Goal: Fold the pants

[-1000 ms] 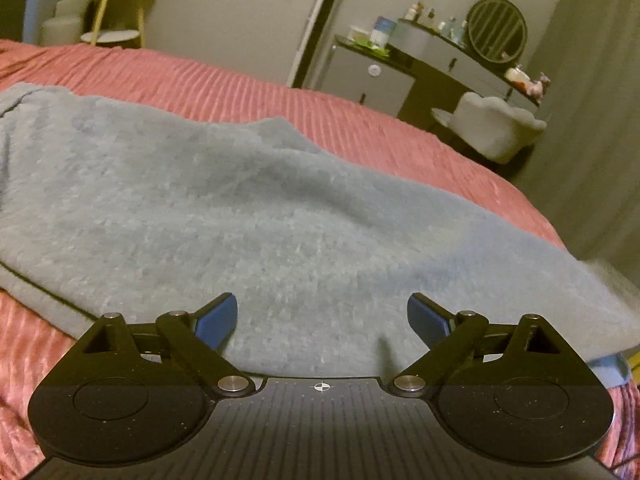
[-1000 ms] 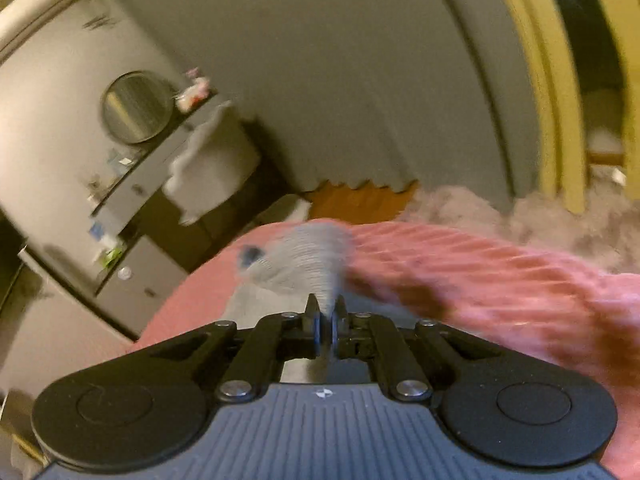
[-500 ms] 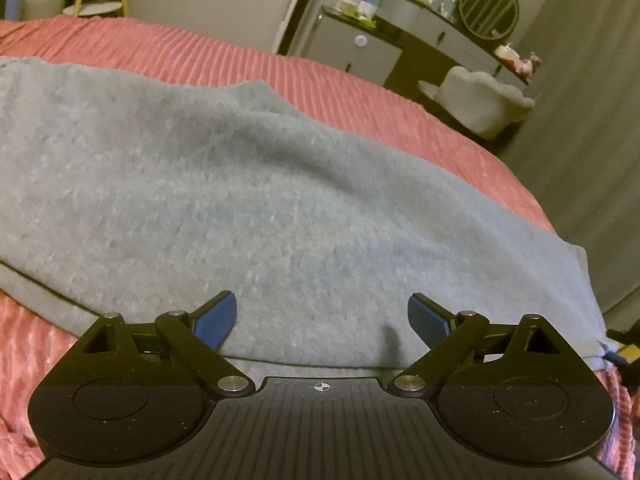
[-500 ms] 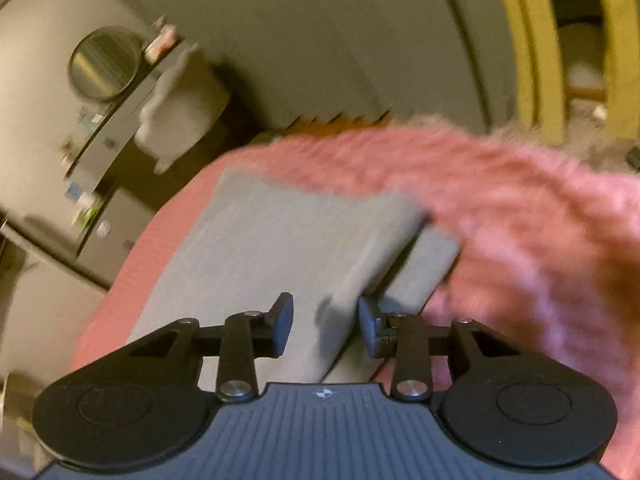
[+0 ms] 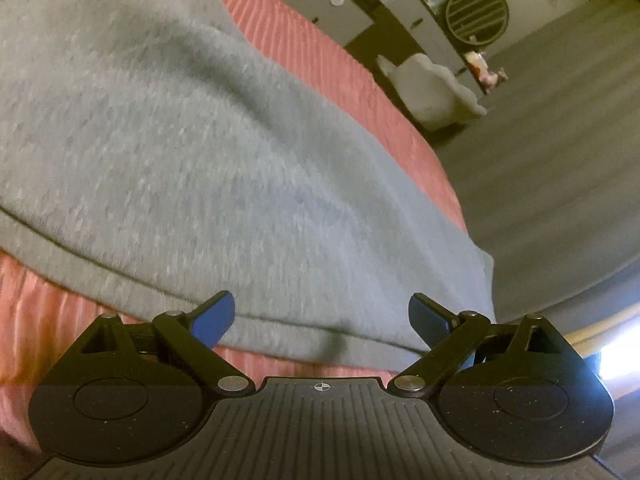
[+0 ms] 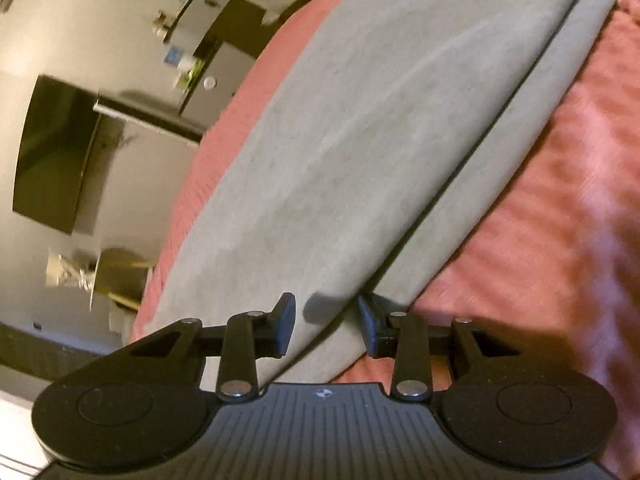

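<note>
Grey fleece pants (image 5: 192, 152) lie flat on the pink ribbed bedspread (image 5: 48, 320), one leg folded over the other, with a dark seam between the layers. My left gripper (image 5: 322, 314) is wide open and empty, just above the pants' near edge. In the right wrist view the pants (image 6: 360, 120) run away from me as a long folded strip. My right gripper (image 6: 326, 322) is open, its fingers either side of the near end of the top layer, holding nothing.
The bedspread (image 6: 560, 220) extends to the right of the pants. Beyond the bed's far edge stand a dark dresser with a round mirror (image 5: 476, 14), a white chair (image 5: 432, 88) and a grey curtain. A dark screen (image 6: 56, 152) hangs on the wall.
My right gripper has let go of the pant leg and opened; the leg now lies flat on the other. Both cameras have tilted and moved closer to the pants.
</note>
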Demonstrator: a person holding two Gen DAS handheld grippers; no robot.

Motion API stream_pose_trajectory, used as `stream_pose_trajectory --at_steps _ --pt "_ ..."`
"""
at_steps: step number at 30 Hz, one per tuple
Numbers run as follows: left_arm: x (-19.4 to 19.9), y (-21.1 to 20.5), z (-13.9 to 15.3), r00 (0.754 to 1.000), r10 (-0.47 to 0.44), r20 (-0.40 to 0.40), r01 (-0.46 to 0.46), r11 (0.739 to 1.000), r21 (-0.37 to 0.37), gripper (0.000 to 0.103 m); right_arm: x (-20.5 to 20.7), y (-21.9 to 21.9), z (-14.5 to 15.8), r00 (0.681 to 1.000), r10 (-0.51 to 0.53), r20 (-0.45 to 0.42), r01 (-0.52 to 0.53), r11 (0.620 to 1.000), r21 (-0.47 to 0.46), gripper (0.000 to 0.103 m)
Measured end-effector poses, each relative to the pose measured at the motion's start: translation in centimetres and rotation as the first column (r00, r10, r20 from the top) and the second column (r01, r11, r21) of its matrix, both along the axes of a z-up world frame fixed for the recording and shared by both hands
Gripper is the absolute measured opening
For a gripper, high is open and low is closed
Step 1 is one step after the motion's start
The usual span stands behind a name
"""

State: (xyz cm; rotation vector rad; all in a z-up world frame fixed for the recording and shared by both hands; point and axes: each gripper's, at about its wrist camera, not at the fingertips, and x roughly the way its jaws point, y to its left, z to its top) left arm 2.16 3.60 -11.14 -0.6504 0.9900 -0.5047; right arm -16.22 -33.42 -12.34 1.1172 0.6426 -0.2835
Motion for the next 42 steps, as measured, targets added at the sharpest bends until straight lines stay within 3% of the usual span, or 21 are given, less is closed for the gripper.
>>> stream_pose_trajectory --at_steps 3,9,16,18,20,22,25,28,32,35,37,40,41,42 --pt "-0.1 0.6 -0.7 0.999 0.000 -0.046 -0.002 0.999 -0.037 0.097 0.3 0.9 0.4 0.999 0.026 -0.034 -0.027 0.999 -0.037 0.034" --pt "0.7 1.1 -1.4 0.994 0.028 -0.109 -0.037 0.996 -0.082 0.097 -0.3 1.1 0.2 0.999 0.003 -0.045 -0.004 1.000 -0.017 0.034" --pt "1.3 0.1 -0.4 0.998 0.050 -0.033 -0.050 0.999 -0.008 0.095 1.1 0.8 -0.3 0.999 -0.037 -0.036 0.037 0.999 -0.013 0.035" --pt "1.7 -0.1 -0.7 0.997 0.064 -0.040 -0.065 0.998 -0.021 0.090 1.4 0.7 -0.5 0.998 -0.059 -0.001 0.059 0.998 0.000 0.034" --pt "1.9 -0.1 -0.9 0.997 0.071 -0.038 -0.073 0.996 -0.043 0.076 2.2 0.5 -0.5 0.997 -0.072 0.018 0.072 0.997 0.003 0.033" --pt "2.0 0.1 -1.0 0.997 0.075 -0.024 -0.076 0.995 -0.057 0.062 2.5 0.7 -0.5 0.997 -0.071 0.033 0.071 0.997 -0.010 0.012" --pt "2.2 0.7 -1.4 0.995 0.098 -0.018 -0.099 0.993 -0.060 0.041 2.8 0.5 -1.3 0.998 -0.066 0.013 0.066 0.998 -0.004 0.011" --pt "2.7 0.9 -2.2 0.993 0.103 -0.051 -0.106 0.992 -0.063 0.021 2.7 -0.3 -2.4 0.995 -0.096 0.032 0.094 0.993 0.075 0.011" --pt "1.7 1.4 -1.3 0.993 0.112 -0.028 -0.114 0.992 -0.055 0.010 2.4 -0.3 -1.9 0.995 -0.090 0.040 0.087 0.994 0.067 0.006" --pt "0.0 1.7 0.4 0.995 0.090 0.044 -0.089 0.996 -0.027 0.009 0.8 -0.7 -1.2 0.982 -0.135 0.132 0.109 0.976 0.188 0.004" --pt "-1.2 2.2 1.1 0.996 0.077 0.053 -0.075 0.996 -0.048 0.009 -0.3 -0.9 -0.6 0.977 -0.143 0.161 0.107 0.972 0.210 0.004" --pt "-2.4 2.0 1.3 0.996 0.058 0.065 -0.058 0.998 -0.005 0.009 -1.2 -0.4 0.4 0.988 -0.094 0.119 0.088 0.995 0.053 0.003" --pt "-2.1 1.6 0.9 0.997 0.054 0.046 -0.056 0.998 0.037 0.010 -1.0 -0.1 0.3 0.995 -0.080 0.062 0.081 0.996 -0.027 0.003" --pt "-1.7 1.1 0.2 0.998 0.060 0.016 -0.061 0.994 0.090 0.012 -0.6 -0.1 -0.2 0.997 -0.067 0.028 0.068 0.996 -0.048 0.008"
